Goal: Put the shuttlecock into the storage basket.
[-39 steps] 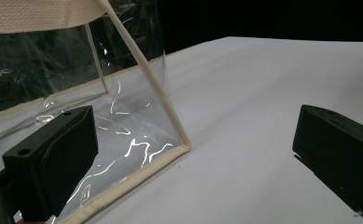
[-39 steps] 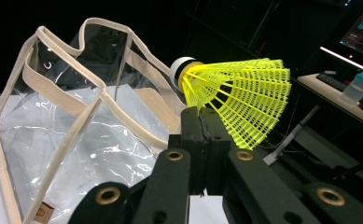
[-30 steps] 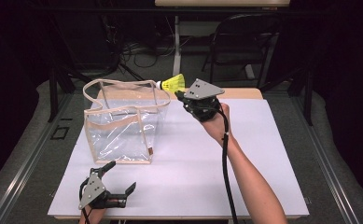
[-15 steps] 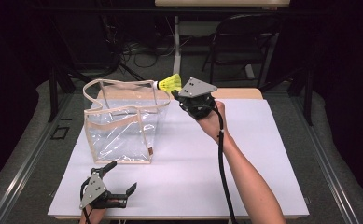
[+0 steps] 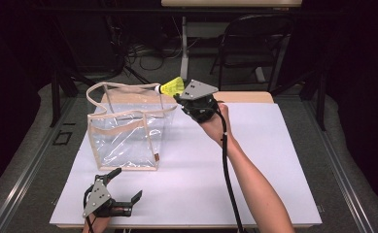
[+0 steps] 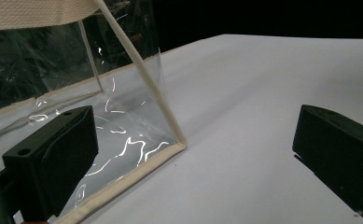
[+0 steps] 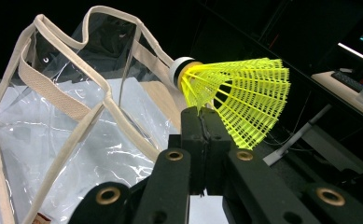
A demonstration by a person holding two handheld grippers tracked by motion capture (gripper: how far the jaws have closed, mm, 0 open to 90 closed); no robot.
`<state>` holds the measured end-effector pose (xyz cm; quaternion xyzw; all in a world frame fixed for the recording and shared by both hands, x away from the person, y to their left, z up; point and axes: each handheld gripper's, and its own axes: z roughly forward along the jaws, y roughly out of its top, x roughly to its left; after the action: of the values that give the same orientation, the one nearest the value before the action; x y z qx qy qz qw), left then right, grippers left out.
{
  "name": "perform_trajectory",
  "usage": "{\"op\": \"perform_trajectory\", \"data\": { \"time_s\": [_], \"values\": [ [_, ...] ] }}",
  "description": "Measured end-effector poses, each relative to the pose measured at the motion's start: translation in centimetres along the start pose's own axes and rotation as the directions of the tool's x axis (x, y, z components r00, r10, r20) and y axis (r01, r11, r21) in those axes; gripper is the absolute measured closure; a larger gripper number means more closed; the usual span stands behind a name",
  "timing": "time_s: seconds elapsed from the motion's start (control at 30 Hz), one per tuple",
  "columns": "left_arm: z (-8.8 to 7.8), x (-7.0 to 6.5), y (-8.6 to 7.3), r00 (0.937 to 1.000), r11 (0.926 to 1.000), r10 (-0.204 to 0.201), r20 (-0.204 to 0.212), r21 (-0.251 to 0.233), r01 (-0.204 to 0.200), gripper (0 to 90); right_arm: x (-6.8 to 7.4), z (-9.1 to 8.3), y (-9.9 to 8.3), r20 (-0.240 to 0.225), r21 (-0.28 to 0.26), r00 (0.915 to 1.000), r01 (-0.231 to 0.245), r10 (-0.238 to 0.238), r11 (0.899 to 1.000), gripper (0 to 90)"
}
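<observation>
Clear plastic trimmed in beige tape makes up the open-topped bag (image 5: 128, 131), which stands upright on the white surface (image 5: 274, 160) just beyond the left gripper (image 5: 123, 187). That gripper rests low at the near edge, its fingers (image 6: 53, 158) spread wide with nothing between them; in the left gripper view the bag's near bottom corner lies just ahead of the left-hand finger, close but apart from it. Further right, the right gripper (image 5: 177, 97) is held up off the surface, beside the bag's far right upper corner, its fingers (image 7: 202, 135) pressed together on the lower edge of a yellow shuttlecock's (image 7: 235, 98) mesh skirt — the pinch is thin, catching only the rim. The shuttlecock sits just above and beyond the fingertips, lying sideways, its white cork pointing toward the bag's mouth and close to the beige rim, though not yet over the opening as far as the high view lets me judge. The step in hand looks like carrying the shuttlecock to the bag. Next, I would judge, the right gripper needs to travel a little further left until the shuttlecock hangs inside the rim line, then tip cork-down and part its fingers — the floppy handle (image 5: 123, 90) arching over the mouth is the thing to steer clear of.
</observation>
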<state>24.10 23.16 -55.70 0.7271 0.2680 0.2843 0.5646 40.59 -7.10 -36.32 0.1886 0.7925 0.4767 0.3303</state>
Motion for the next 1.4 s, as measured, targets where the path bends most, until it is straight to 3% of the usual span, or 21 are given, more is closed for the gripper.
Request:
{"op": "perform_trajectory", "data": {
  "time_s": [1.4],
  "values": [
    [-0.1, 0.0, 0.0, 1.0000, 1.0000, -0.003, -0.009, -0.004, 0.003, 0.2, 1.2, 2.9, 0.8, -0.049, 0.074, 0.9981, 0.042, -0.038, 0.996, 90.0]
  ]
}}
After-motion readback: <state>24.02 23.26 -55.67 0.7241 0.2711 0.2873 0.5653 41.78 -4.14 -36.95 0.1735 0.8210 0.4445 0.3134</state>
